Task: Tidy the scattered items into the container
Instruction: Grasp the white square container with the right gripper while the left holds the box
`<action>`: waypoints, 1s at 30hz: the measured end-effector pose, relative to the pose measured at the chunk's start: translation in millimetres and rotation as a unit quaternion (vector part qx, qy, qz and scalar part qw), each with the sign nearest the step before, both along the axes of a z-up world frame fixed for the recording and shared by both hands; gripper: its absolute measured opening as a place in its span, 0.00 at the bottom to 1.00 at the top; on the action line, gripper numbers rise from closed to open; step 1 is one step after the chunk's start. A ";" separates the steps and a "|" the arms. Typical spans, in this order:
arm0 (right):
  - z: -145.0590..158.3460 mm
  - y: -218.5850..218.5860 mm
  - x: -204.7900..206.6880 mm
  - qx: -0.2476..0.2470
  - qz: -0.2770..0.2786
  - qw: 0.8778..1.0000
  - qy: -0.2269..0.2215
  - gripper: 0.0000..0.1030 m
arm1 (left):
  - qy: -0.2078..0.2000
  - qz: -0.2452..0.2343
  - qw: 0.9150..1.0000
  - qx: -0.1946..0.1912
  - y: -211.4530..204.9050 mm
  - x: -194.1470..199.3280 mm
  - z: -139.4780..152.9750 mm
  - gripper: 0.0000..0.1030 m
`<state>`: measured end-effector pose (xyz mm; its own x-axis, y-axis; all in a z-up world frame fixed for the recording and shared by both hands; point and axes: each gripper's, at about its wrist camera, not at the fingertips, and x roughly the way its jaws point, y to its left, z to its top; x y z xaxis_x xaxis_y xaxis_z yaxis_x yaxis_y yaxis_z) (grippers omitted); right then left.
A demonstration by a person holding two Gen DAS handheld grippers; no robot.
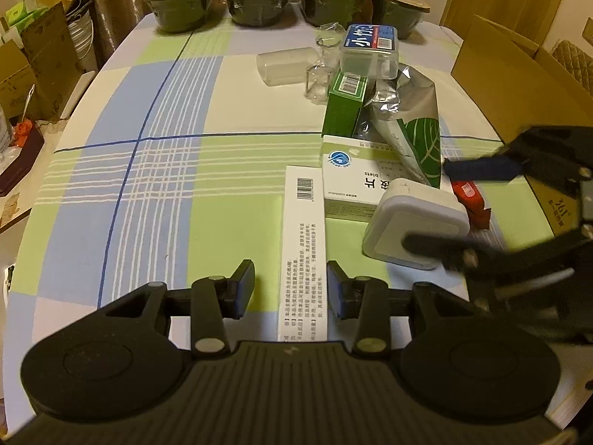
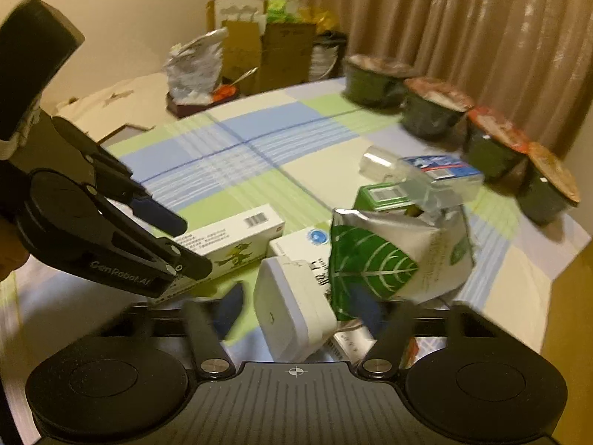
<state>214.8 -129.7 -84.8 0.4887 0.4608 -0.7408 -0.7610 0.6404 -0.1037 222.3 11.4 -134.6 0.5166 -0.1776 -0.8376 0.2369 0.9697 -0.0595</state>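
I take the white square box (image 1: 415,222) as the reference landmark; it lies on the counter (image 1: 148,170), which is covered by a checked cloth.

Left gripper (image 1: 291,289): released. I see its jaws spread to either side of the long white carton (image 1: 304,244), with a gap between each pad and the carton. The carton lies flat just left of the white square box.

Right gripper (image 2: 296,309): released. I see its jaws spread wide around the white square box, one finger on each side; motion blur prevents me from confirming contact. In the left wrist view, one dark finger crosses the front of the box.

Items behind the white square box, moving away from it:
- a pale green medicine box (image 1: 355,181), touching it;
- a silver-and-green foil bag (image 1: 415,129), standing open;
- a green box (image 1: 344,105), just left of the bag;
- a clear plastic box with a blue label (image 1: 370,52), resting above the green box;
- a clear lying cup (image 1: 285,65), further left.

A red packet (image 1: 470,196) lies just right of the white square box. The cardboard box (image 1: 519,74), open at the top, stands further right at the counter edge. Four dark lidded bowls (image 1: 259,0) line the far edge.
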 end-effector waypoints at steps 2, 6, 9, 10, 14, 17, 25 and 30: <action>-1.4 1.3 2.0 -0.005 0.004 1.000 0.007 0.49 | 0.001 -0.004 1.000 -0.006 -0.2 0.8 0.6 0.35; -4.3 2.6 1.5 -0.013 0.015 1.000 0.014 0.49 | -0.007 -0.019 1.000 -0.002 -5.7 3.6 3.4 0.35; -2.8 1.4 -1.7 -0.018 0.010 1.000 0.022 0.36 | -0.010 -0.025 1.000 0.003 -8.6 6.0 4.0 0.35; -1.8 0.6 -3.3 -0.017 0.009 0.999 0.027 0.31 | -0.010 -0.027 1.000 0.005 -9.1 6.6 3.7 0.35; -0.9 -0.1 -14.2 -0.015 0.013 0.999 0.032 0.30 | -0.006 -0.034 0.999 0.005 -9.8 8.4 0.5 0.35; -2.0 2.7 -15.6 -0.017 0.012 0.999 0.028 0.31 | -0.003 -0.038 0.999 0.008 -10.1 9.8 -1.1 0.35; -3.8 5.8 -11.0 -0.018 0.011 0.999 0.030 0.31 | 0.006 -0.048 0.999 0.015 -10.0 16.7 -4.0 0.33; -2.5 1.9 -14.7 -0.016 -0.004 0.999 0.036 0.30 | 0.017 -0.043 0.999 0.018 -9.1 17.1 -6.8 0.21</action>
<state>200.1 -127.8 -87.3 0.4372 0.4328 -0.7884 -0.7624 0.6434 -0.0696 239.4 2.3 -141.4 0.4727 -0.1891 -0.8607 0.3179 0.9475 -0.0336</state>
